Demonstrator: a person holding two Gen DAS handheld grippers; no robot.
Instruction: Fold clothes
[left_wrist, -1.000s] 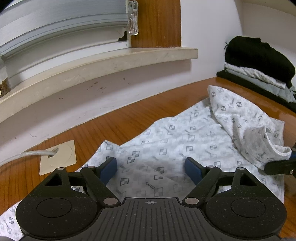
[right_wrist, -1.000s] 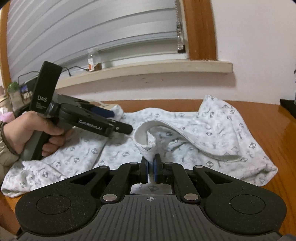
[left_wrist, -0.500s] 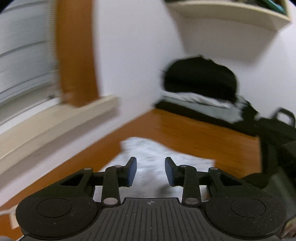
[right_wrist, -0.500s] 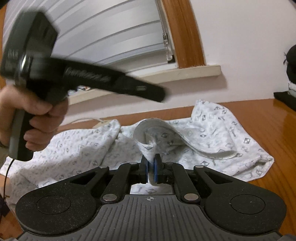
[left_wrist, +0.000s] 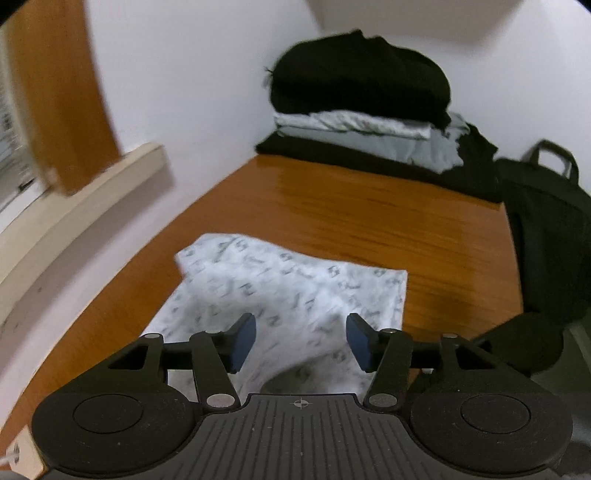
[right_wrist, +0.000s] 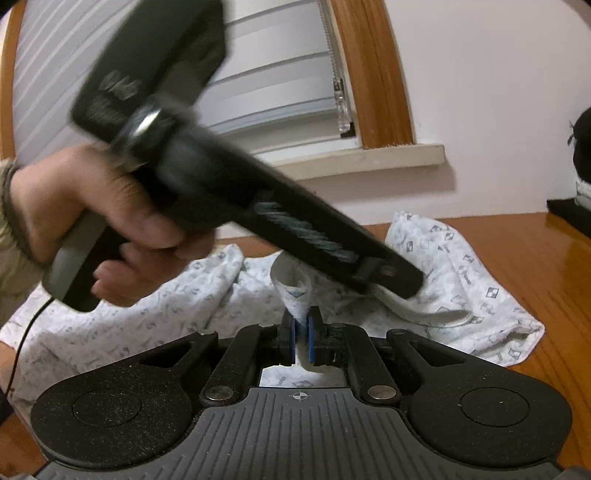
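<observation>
While our right gripper (right_wrist: 302, 332) pinches the cloth (right_wrist: 458, 258) at lower centre, our left gripper (left_wrist: 301, 341), its jaws just reopening and empty, hovers over it; next we must grab a far edge to fold.

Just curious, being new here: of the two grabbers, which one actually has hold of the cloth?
The right gripper: its jaws are shut on a fold of the patterned cloth. The left gripper hangs above the cloth, jaws apart, nothing between them.
</observation>
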